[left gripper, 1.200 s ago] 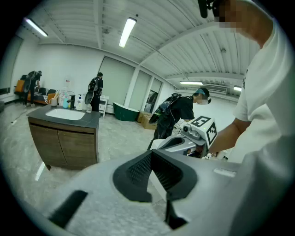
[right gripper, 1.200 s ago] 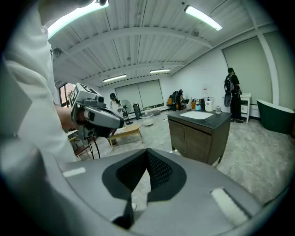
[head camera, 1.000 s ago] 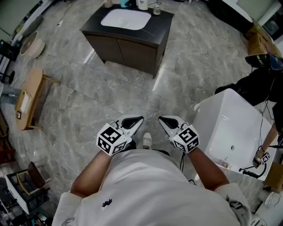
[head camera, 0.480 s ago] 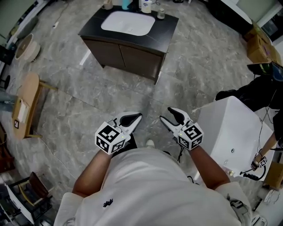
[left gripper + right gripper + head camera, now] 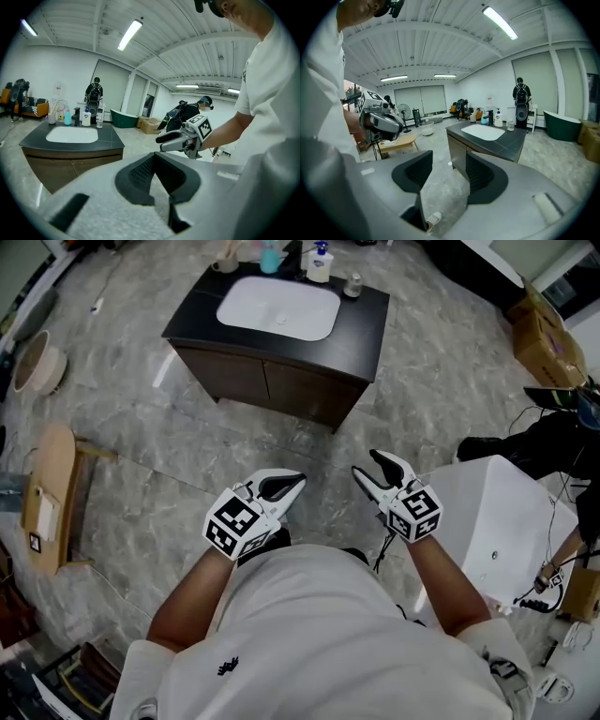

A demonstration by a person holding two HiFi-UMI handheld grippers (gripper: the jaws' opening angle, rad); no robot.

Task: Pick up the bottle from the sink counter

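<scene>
The sink desk point(image 5: 361, 315) is sitting lower in the head view than a second ago, and the right gripper point(image 5: 367, 465), shut then, is holding its jaws apart and empty. The left gripper point(image 5: 295, 481) is keeping its jaws together on nothing. The bottle point(image 5: 320, 262) is standing upright at the desk's back edge, well apart from both.

A grey marble floor point(image 5: 441, 371) is seen throughout. A white tub point(image 5: 487, 531) is set at the right. A wooden bench point(image 5: 52, 484) is placed at the left, and a cardboard box point(image 5: 542, 334) far right.

The white pump bottle point(image 5: 320, 263) with a blue label stands upright on the dark sink counter point(image 5: 361, 329), at one o'clock from its white basin point(image 5: 278, 310).
</scene>
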